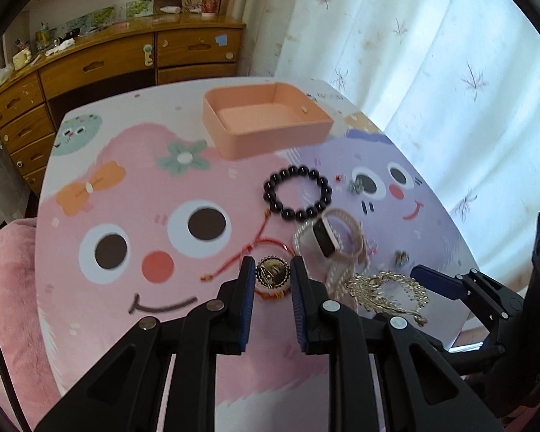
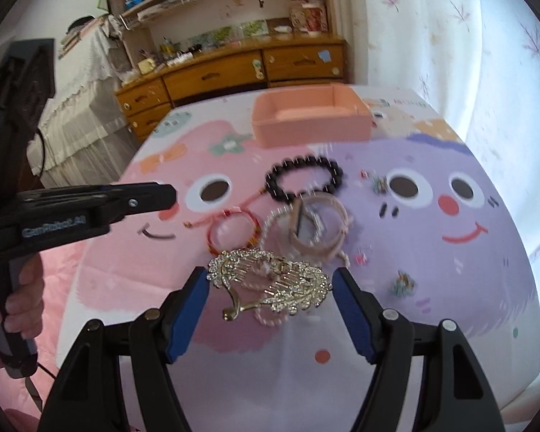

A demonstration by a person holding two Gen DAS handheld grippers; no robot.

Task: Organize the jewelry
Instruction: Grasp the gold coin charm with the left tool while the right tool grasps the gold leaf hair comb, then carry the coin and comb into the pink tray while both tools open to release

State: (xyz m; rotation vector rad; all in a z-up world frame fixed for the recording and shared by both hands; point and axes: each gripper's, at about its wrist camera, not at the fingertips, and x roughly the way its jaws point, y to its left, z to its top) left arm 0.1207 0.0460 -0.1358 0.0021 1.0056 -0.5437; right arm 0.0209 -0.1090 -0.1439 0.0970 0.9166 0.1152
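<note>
Jewelry lies in a heap on the cartoon table mat [image 1: 133, 180]. My left gripper [image 1: 272, 273] stands partly open around a gold pendant [image 1: 272, 272] on a red cord bracelet [image 2: 234, 232]; the pads are close to it, contact unclear. My right gripper [image 2: 271, 288] is open around a rhinestone leaf hair comb [image 2: 270, 280], also in the left view [image 1: 385, 293]. Behind lie a pink-banded watch [image 1: 336, 237], a pearl strand [image 2: 270, 226] and a black bead bracelet [image 1: 298, 192]. An empty pink box [image 1: 266, 122] stands at the far side.
Small earrings [image 2: 401, 282] and charms [image 2: 378, 181] lie scattered on the purple part of the mat. A wooden dresser [image 1: 100, 68] stands beyond the table, a white curtain [image 1: 432, 54] on the right. A pink blanket [image 1: 7, 288] lies at the left edge.
</note>
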